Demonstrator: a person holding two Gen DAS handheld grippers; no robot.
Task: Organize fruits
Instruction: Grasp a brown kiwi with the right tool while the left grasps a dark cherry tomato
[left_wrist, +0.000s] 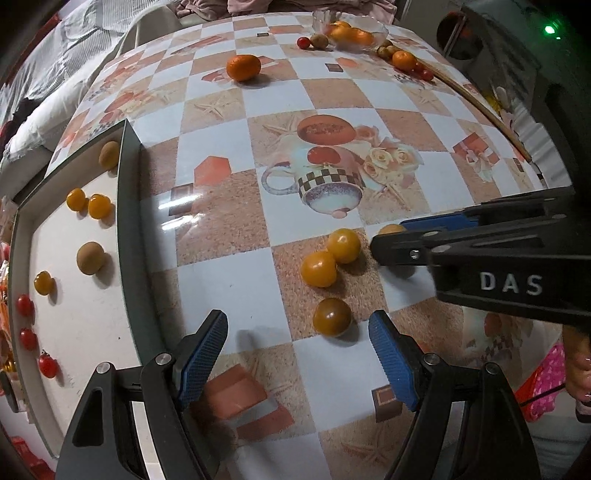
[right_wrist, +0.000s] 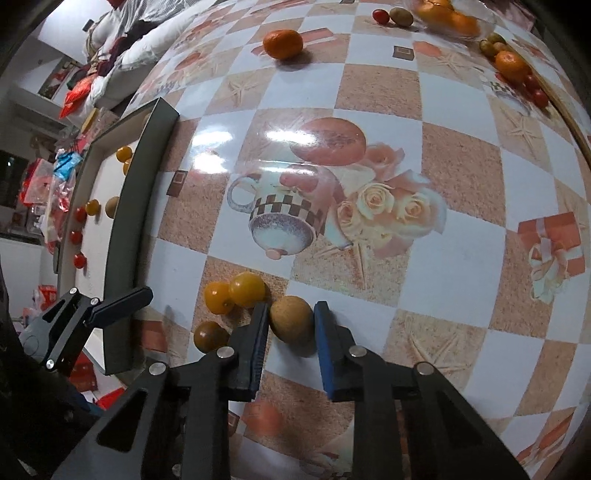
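My right gripper (right_wrist: 290, 349) points steeply down at the checked tablecloth (right_wrist: 461, 258), its blue pads pressed on either side of a brown longan (right_wrist: 290, 318) that rests on the cloth. My left gripper (left_wrist: 297, 360) hangs just beside it, also tipped down, jaws spread wide with nothing between them; a dark yellow tomato (left_wrist: 331, 316) lies just ahead of its right pad. Two brighter yellow tomatoes (left_wrist: 330, 257) touch each other a little farther on. To my left sits the dark-rimmed white tray (left_wrist: 127, 206), holding red and yellow cherry tomatoes and two brown longans. A lone tangerine (left_wrist: 243, 67) lies well beyond. At the far edge, a glass bowl (left_wrist: 376, 35) holds tangerines, with more fruit loose around it. The right gripper's body reads "DAS".
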